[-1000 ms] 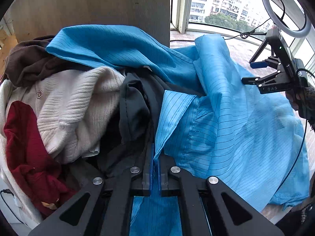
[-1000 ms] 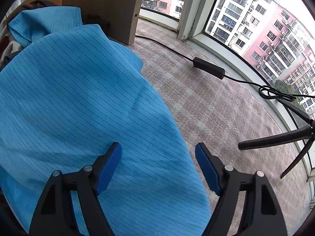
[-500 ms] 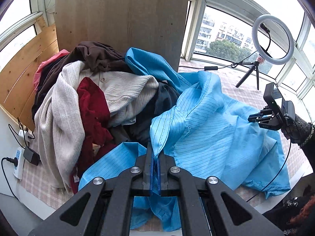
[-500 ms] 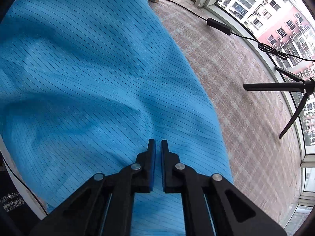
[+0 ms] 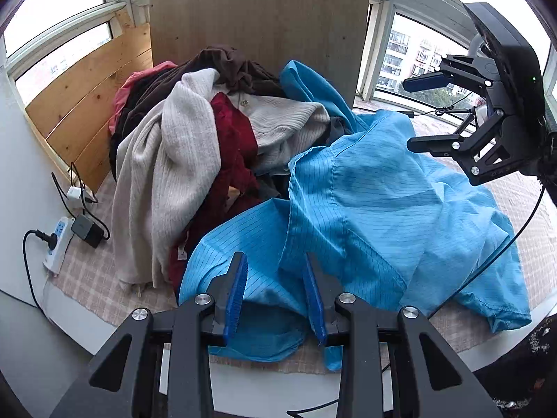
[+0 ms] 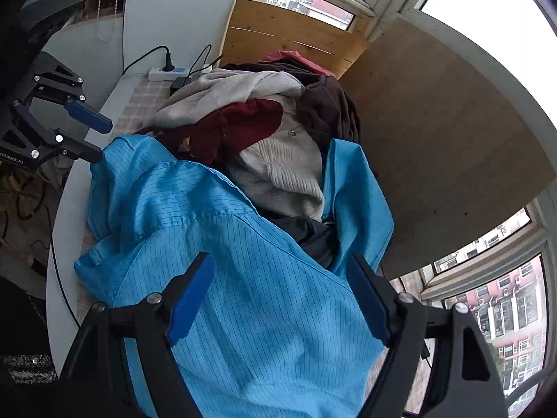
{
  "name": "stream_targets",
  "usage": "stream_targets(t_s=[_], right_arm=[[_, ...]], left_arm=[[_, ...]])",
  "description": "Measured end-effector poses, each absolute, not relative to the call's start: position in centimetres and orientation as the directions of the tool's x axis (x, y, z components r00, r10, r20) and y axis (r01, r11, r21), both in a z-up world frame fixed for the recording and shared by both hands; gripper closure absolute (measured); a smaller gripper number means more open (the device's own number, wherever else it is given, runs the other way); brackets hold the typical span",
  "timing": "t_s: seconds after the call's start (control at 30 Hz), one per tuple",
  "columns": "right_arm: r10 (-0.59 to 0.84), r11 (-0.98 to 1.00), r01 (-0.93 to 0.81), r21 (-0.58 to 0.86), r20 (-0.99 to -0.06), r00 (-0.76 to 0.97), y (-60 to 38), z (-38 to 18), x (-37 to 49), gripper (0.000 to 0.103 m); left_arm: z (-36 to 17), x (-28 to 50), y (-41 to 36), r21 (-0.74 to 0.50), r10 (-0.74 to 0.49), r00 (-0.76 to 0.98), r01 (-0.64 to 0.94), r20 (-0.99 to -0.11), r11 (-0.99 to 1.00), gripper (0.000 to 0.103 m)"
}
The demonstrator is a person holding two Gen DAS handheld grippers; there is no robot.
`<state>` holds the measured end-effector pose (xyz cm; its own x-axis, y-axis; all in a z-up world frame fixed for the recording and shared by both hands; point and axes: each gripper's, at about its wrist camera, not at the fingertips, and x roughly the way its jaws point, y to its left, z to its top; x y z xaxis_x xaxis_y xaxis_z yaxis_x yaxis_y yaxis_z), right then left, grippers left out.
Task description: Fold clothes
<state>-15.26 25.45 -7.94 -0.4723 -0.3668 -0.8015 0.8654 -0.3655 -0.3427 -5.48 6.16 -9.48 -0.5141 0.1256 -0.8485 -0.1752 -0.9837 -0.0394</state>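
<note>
A checked cloth covers the surface [image 5: 87, 278] by the windows; far back, a wooden board [image 5: 257, 17] behind piled clothes [image 5: 195, 146]. The blue shirt [image 5: 383, 202] sprawls near; left gripper [image 5: 275, 296] and right gripper [image 6: 278, 296] jaws spreading, empty.

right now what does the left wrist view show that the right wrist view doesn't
Only the left wrist view shows the left gripper head-on, jaws opening above the blue shirt's near edge, and the black cable draped across it.
Only the right wrist view shows the pink building outside.
Both show the shirt, the cream sweater, the red garment, the power strip and the wooden board.
</note>
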Motion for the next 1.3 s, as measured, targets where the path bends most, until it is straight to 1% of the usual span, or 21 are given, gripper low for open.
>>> stream_targets(t_s=[0.17, 0.23, 0.37, 0.5, 0.67, 0.73, 0.77, 0.8, 0.83, 1.03, 1.1, 1.2, 1.3], right_arm=[[-0.342, -0.041, 0.933, -0.359, -0.872, -0.35, 18.9, -11.3, -15.1, 0.026], [-0.32, 0.097, 0.934, -0.344, -0.899, -0.298, 16.9, -12.9, -15.2, 0.026], [-0.275, 0.288, 0.91, -0.299, -0.936, -0.221, 13.9, -14.5, -15.2, 0.026], [-0.243, 0.438, 0.871, -0.223, -0.962, -0.124, 12.3, -15.4, -14.8, 0.026], [-0.133, 0.526, 0.832, -0.177, -0.983, -0.125, 12.5, -18.8, -14.4, 0.026], [-0.104, 0.492, 0.857, -0.155, -0.988, -0.119, 13.0, -19.6, -14.7, 0.028], [-0.088, 0.464, 0.875, -0.139, -0.99, -0.111, 13.2, -19.9, -14.9, 0.049], [-0.072, 0.436, 0.891, -0.124, -0.992, -0.103, 13.4, -20.2, -15.2, 0.091], [-0.064, 0.409, 0.905, -0.114, -0.993, -0.096, 13.7, -20.2, -15.3, 0.101], [-0.171, 0.285, 0.949, -0.137, -0.981, -0.091, 17.0, -16.6, -15.2, 0.1], [-0.243, 0.202, 0.964, -0.173, -0.962, -0.122, 18.2, -14.3, -15.3, 0.1], [-0.375, 0.0, 0.972, -0.233, -0.901, -0.216, 21.4, -9.6, -15.8, 0.101], [-0.449, -0.239, 0.941, -0.238, -0.833, -0.325, 24.9, -4.2, -17.2, 0.101]], left_arm=[[-12.7, -1.5, 2.8, -0.098, 0.097, -0.464, -0.021, -0.881, -0.995, 0.072], [-13.6, -0.4, 2.0, -0.119, 0.093, -0.452, 0.03, -0.887, -0.992, 0.072], [-14.8, 0.9, 1.1, -0.143, 0.087, -0.435, 0.099, -0.896, -0.985, 0.072], [-15.6, 0.7, 0.7, -0.151, 0.082, -0.417, 0.135, -0.905, -0.979, 0.072], [-16.0, -0.4, 0.7, -0.15, 0.082, -0.405, 0.141, -0.911, -0.979, 0.072], [-16.0, -1.1, 0.9, -0.152, 0.086, -0.405, 0.133, -0.91, -0.979, 0.072], [-16.0, -1.4, 1.1, -0.153, 0.089, -0.406, 0.129, -0.91, -0.98, 0.072], [-15.9, -1.7, 1.3, -0.153, 0.092, -0.408, 0.12, -0.908, -0.981, 0.072], [-15.8, -2.0, 1.5, -0.15, 0.093, -0.41, 0.11, -0.907, -0.982, 0.072], [-15.3, -3.3, 2.6, -0.144, 0.107, -0.422, 0.058, -0.9, -0.988, 0.072], [-15.0, -3.5, 2.9, -0.135, 0.103, -0.428, 0.045, -0.898, -0.99, 0.072], [-14.2, -3.7, 3.4, -0.142, 0.124, -0.449, 0.008, -0.885, -0.99, 0.072], [-12.9, -4.5, 4.3, -0.143, 0.156, -0.479, -0.063, -0.864, -0.988, 0.072]])
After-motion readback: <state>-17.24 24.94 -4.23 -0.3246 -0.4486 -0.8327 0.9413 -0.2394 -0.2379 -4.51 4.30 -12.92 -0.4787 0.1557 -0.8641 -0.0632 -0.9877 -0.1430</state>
